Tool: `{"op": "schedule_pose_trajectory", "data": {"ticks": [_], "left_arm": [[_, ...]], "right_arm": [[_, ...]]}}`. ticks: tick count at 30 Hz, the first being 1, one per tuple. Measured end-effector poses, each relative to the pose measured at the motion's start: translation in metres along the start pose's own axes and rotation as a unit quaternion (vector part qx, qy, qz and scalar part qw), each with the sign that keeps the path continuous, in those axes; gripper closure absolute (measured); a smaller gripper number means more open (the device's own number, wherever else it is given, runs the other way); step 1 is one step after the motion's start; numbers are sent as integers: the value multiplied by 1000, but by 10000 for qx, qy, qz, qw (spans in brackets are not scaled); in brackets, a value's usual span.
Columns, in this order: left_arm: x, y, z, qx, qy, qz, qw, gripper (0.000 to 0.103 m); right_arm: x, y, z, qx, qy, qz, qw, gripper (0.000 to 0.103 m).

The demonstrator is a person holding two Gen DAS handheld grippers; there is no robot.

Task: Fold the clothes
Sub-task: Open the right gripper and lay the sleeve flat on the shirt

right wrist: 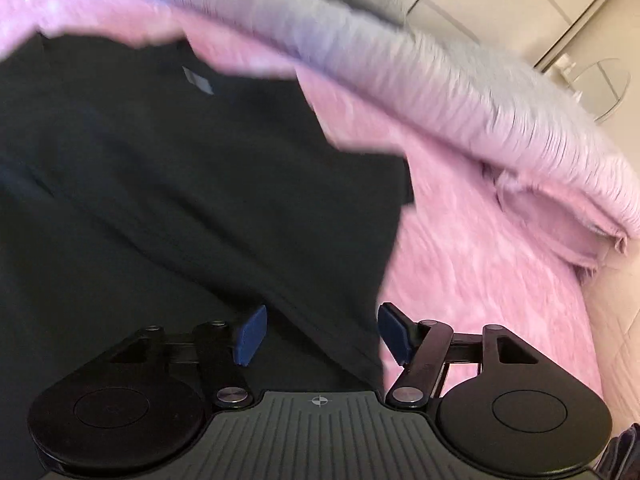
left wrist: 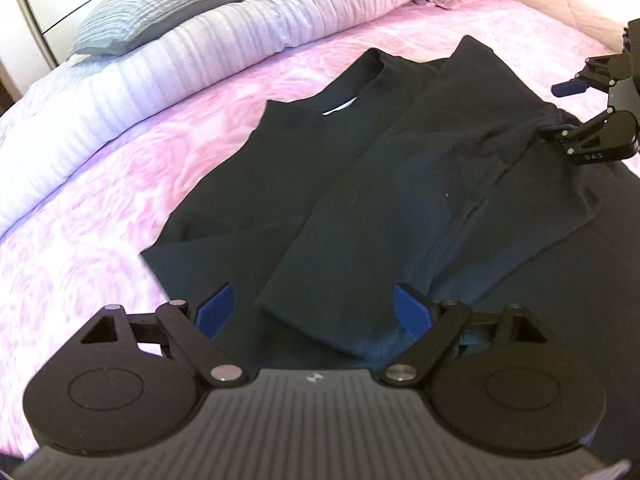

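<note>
While the dark shirt (left wrist: 360,184) lay spread on the pink bedspread (left wrist: 100,208), collar toward the striped duvet (left wrist: 224,32) and grey pillow (left wrist: 168,4), one side panel sat doubled over its middle as a long flap running from shoulder to hem. The left gripper (left wrist: 314,310) hung low over the hem with its blue pads well apart and no cloth between them. The right gripper (right wrist: 320,334) was likewise spread, poised over the shirt's outer edge near the sleeve (right wrist: 384,184); the left wrist view showed one of its fingers resting on or just above the fabric there. The right wrist picture was smeared, so how level that edge lay could not be judged. The likely trouble was a shallow pinch: thin, limp cloth could slip from one pad, or the pads might catch the bedspread underneath as well. Lifting unevenly between the two tools would probably drag the doubled flap askew and wrinkle it.
</note>
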State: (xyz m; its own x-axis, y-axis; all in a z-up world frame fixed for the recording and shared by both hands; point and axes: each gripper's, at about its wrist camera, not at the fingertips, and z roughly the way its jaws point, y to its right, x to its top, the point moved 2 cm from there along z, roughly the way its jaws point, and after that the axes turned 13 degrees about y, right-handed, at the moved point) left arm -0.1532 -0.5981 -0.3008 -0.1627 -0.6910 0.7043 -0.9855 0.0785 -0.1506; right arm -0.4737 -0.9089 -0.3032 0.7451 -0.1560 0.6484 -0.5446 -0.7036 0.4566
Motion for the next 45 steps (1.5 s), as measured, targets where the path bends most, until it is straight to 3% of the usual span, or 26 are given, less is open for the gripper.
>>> {"op": "schedule_pose_trajectory", "data": {"ticks": [2,4,8,13,15,16,17,19,21,23,25,27,30,33,34,36,38,41,42,43,44,45], "left_arm": [[2,3,13,-28,-94,23,9999,19],[1,8,24,-59,-228,43,9997,19],[8,21,42,-133,-379,148,9991,19],[15,32,43,-127,-376,200,9990,19],[17,35,45,-102,-394,260,9988,19],[18,36,47,-88,-408,284,9987,19],[19,38,48,-74,-422,309,9986,19],[19,39,50,-42,-450,306,9985,19],[18,40,52,-5,-482,274,9985,19],[18,41,55,20,-518,257,9983,19],[17,42,58,41,-545,232,9982,19],[15,43,60,54,-561,199,9982,19],[14,45,62,26,-580,201,9981,19],[12,46,63,5,-575,184,9982,19],[11,46,64,-4,-586,171,9981,19],[10,47,67,-29,-610,160,9980,19],[10,47,69,-49,-609,178,9980,19],[11,47,71,-68,-585,197,9981,19],[12,47,71,-72,-577,211,9981,19],[12,47,70,-75,-565,222,9981,19],[11,47,70,-77,-552,233,9982,19],[11,47,69,-87,-545,236,9982,19]], "right_arm": [[-12,10,7,146,55,-120,9998,38],[-23,25,9,-106,178,-121,9997,38],[-35,67,5,107,-265,1115,9934,38],[-5,93,-29,594,442,1792,9810,38],[5,106,-18,800,551,2300,9683,38],[9,116,-5,1009,513,2770,9542,40],[11,123,8,1210,428,3222,9379,42],[15,141,37,1548,225,4201,8939,45],[22,154,67,1716,-40,4778,8615,46],[24,161,88,1823,-107,5149,8376,55],[29,170,104,1800,-130,5255,8315,83],[33,184,118,1650,-47,5325,8302,94],[29,208,133,1206,122,5300,8393,94],[23,224,126,1296,12,5628,8164,86],[21,220,125,1355,-102,5668,8126,73],[15,212,123,1478,-347,5729,8054,60],[10,203,121,1600,-591,5785,7976,59],[-4,198,132,1684,-772,6193,7630,60],[-8,198,135,1739,-829,6332,7496,72],[-6,200,138,1774,-847,6327,7490,97],[-5,202,140,1807,-861,6306,7498,97],[1,207,142,1798,-779,6157,7632,98]]}}
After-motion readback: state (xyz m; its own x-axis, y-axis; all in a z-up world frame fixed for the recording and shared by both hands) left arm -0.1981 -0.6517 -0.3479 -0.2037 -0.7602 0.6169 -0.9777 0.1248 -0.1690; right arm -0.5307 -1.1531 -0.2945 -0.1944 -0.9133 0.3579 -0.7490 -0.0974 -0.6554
